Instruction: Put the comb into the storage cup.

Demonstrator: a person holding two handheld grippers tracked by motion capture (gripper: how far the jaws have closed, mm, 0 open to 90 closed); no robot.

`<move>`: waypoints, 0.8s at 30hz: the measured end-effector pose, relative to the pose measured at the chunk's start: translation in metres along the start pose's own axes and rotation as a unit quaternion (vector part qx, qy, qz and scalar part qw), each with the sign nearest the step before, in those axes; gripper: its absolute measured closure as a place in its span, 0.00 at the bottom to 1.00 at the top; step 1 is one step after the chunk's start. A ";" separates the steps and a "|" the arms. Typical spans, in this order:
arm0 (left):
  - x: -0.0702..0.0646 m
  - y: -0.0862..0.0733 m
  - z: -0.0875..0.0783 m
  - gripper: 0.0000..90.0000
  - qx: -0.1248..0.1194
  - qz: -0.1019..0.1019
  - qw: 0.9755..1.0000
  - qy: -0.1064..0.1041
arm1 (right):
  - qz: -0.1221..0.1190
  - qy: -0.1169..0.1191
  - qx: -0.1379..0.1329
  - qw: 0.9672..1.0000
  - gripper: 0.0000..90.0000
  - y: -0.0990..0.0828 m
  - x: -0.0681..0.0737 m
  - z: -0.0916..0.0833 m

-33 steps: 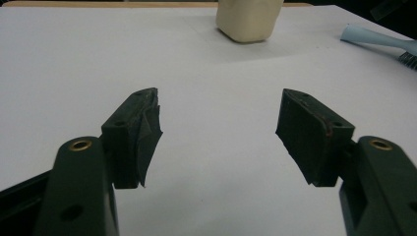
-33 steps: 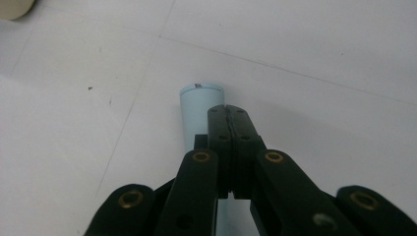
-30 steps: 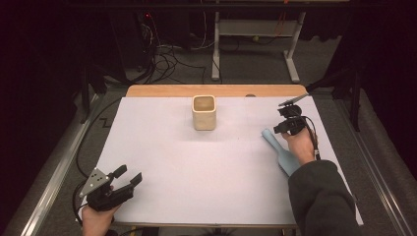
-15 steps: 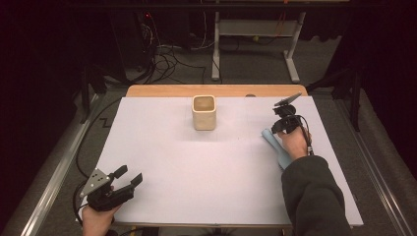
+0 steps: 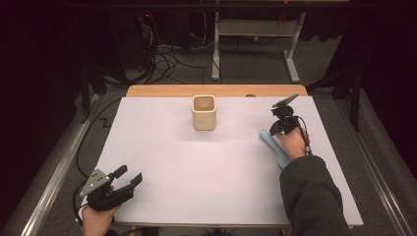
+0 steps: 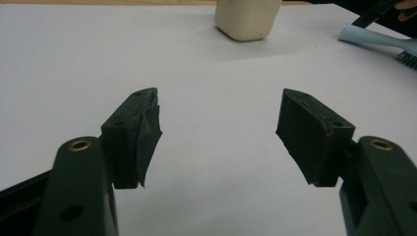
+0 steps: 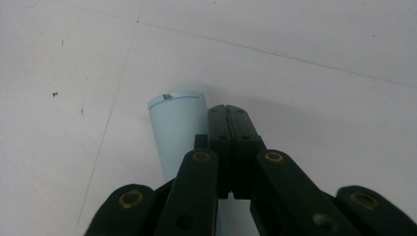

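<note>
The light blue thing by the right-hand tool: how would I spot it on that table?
Start at the white table and find the cream cup near its far edge. To the cup's right, beside the right gripper, lies the pale blue handle, the table's one blue, long thing.

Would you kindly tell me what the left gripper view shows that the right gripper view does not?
Left gripper view alone: the left gripper with jaws apart over bare sheet, the cream square cup ahead, and dark bristles at the blue tool's far end. Right gripper view alone: the right gripper with jaws pressed together, beside the tool's round handle end. Both share the pale blue plastic brush handle and the white table sheet.
</note>
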State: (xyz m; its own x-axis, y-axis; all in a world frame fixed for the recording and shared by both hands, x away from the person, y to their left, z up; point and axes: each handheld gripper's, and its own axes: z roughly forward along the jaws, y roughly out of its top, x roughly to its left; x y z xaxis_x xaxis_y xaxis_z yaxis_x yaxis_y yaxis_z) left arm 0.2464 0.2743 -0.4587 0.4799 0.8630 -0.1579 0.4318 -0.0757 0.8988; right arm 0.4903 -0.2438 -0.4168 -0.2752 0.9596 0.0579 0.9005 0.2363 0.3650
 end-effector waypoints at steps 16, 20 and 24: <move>0.000 0.000 -0.001 0.37 -0.005 -0.001 1.000 0.002 | -0.031 0.024 0.002 0.999 1.00 -0.004 0.020 0.000; 0.000 0.000 -0.002 0.37 -0.005 0.001 1.000 0.001 | -0.047 0.031 0.003 0.998 1.00 -0.008 0.028 -0.003; -0.001 0.000 -0.002 0.38 -0.003 0.002 1.000 0.000 | -0.059 0.034 0.005 0.998 1.00 -0.011 0.034 -0.005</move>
State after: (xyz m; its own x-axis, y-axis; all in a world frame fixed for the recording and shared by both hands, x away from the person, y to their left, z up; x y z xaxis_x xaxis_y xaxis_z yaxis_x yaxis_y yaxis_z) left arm 0.2451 0.2746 -0.4578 0.4819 0.8627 -0.1536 0.4242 -0.0763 0.9024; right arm 0.4688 -0.2147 -0.4140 -0.4014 0.9125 0.0787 0.8636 0.3485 0.3643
